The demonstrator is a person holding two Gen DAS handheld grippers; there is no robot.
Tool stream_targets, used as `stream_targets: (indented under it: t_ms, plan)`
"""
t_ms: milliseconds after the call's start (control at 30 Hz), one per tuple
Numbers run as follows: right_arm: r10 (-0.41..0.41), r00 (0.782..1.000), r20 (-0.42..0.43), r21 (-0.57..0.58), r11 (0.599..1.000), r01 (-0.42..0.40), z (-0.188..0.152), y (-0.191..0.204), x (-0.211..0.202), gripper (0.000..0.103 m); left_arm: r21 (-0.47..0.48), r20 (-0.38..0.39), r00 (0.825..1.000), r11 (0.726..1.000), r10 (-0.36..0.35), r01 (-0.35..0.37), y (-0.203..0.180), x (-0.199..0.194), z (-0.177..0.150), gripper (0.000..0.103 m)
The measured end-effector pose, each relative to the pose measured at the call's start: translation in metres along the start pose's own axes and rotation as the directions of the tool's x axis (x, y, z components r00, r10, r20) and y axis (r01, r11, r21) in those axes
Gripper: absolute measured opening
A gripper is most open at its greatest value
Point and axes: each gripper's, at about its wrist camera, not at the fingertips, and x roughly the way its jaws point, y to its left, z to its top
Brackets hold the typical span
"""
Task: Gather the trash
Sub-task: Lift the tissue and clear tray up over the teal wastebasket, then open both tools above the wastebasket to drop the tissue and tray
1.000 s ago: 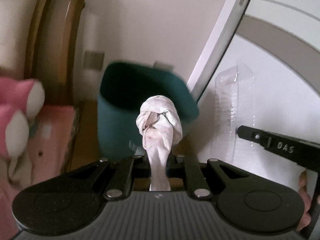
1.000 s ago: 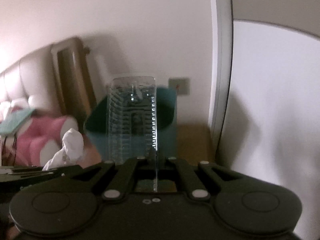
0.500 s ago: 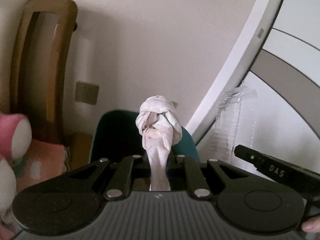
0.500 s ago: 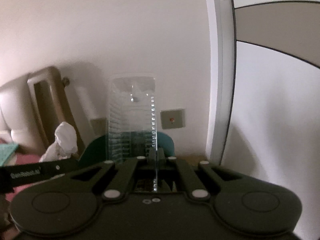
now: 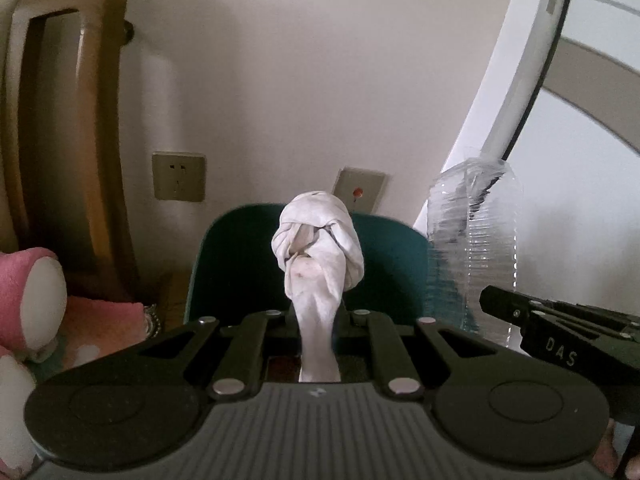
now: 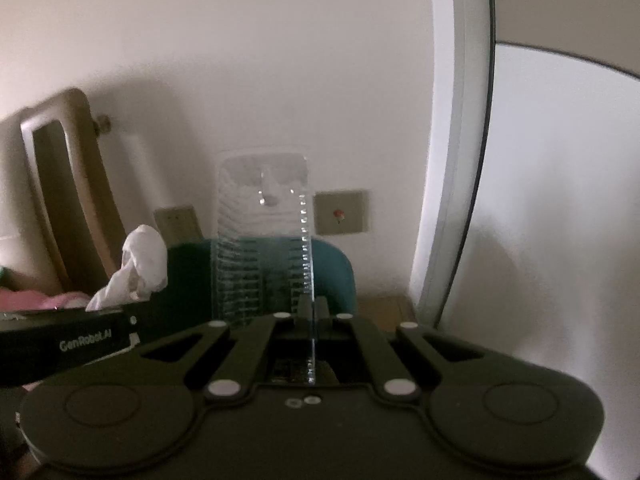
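Pink plush [image 5: 36, 300] only leftward.

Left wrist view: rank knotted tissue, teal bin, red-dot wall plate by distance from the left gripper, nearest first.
1. Knotted tissue: clamped in the left gripper, dead centre.
2. Teal bin: just beyond, behind the tissue.
3. Red-dot wall plate: farthest, on the wall above the bin's rim.

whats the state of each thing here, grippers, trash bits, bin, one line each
left gripper: shut on the knotted white rag
knotted white rag: held up, tied in a knot, stained
right gripper: shut on the clear plastic tray
clear plastic tray: held upright by its edge, empty
teal bin: open top, standing by the wall, both items in front of it and not yet dropped
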Motion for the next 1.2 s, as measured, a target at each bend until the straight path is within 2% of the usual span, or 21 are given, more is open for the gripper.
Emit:
stream_targets:
  t_ms: [167,333,533,633,733,800,833,867,900,1200]
  plan:
    - [0.007,0.999,-0.039,0.001,1.000,-0.007,-0.007,-0.002,0.008,0.001,0.012,-0.050,0.999,1.000,0.022,-0.021,-0.003,0.014,-0.007,0.011]
    - [-0.007,0.997,-0.072,-0.017,1.000,0.006,-0.008,-0.001,0.014,0.012,0.016,-0.099,0.994,0.999,0.048,-0.046,-0.003,0.027,-0.013,0.011]
    - [-0.003,0.995,-0.098,-0.035,0.999,-0.001,-0.009,-0.003,0.013,0.020,0.003,-0.140,0.990,0.999,0.035,-0.034,0.004,0.031,-0.017,0.011]
    - [0.007,0.995,-0.101,-0.038,0.999,-0.011,-0.008,-0.004,0.011,0.028,-0.004,-0.156,0.987,0.999,0.045,-0.046,0.008,0.031,-0.019,0.014]
    - [0.011,0.995,-0.098,-0.038,0.999,-0.014,-0.008,-0.006,0.008,0.031,-0.019,-0.168,0.985,0.999,0.036,-0.039,0.011,0.031,-0.020,0.030]
    - [0.017,0.995,-0.098,-0.035,0.999,-0.020,-0.009,-0.008,0.005,0.032,-0.024,-0.156,0.987,0.999,0.045,-0.049,0.012,0.029,-0.021,0.054]
    - [0.021,0.995,-0.098,-0.035,0.999,-0.025,-0.008,-0.009,0.004,0.033,-0.019,-0.138,0.989,0.999,0.048,-0.051,0.012,0.025,-0.021,0.059]
    - [0.023,0.995,-0.099,-0.032,0.999,-0.026,-0.008,-0.010,0.003,0.034,-0.015,-0.121,0.991,0.998,0.053,-0.055,0.010,0.022,-0.022,0.068]
    - [0.028,0.995,-0.097,-0.029,0.999,-0.031,-0.008,-0.011,0.000,0.036,-0.012,-0.106,0.993,0.998,0.056,-0.057,0.009,0.017,-0.022,0.071]
    - [0.106,0.993,-0.054,0.005,0.994,-0.106,-0.016,-0.024,-0.037,0.044,-0.036,-0.036,0.999,0.999,0.022,-0.023,0.005,-0.018,-0.018,0.071]
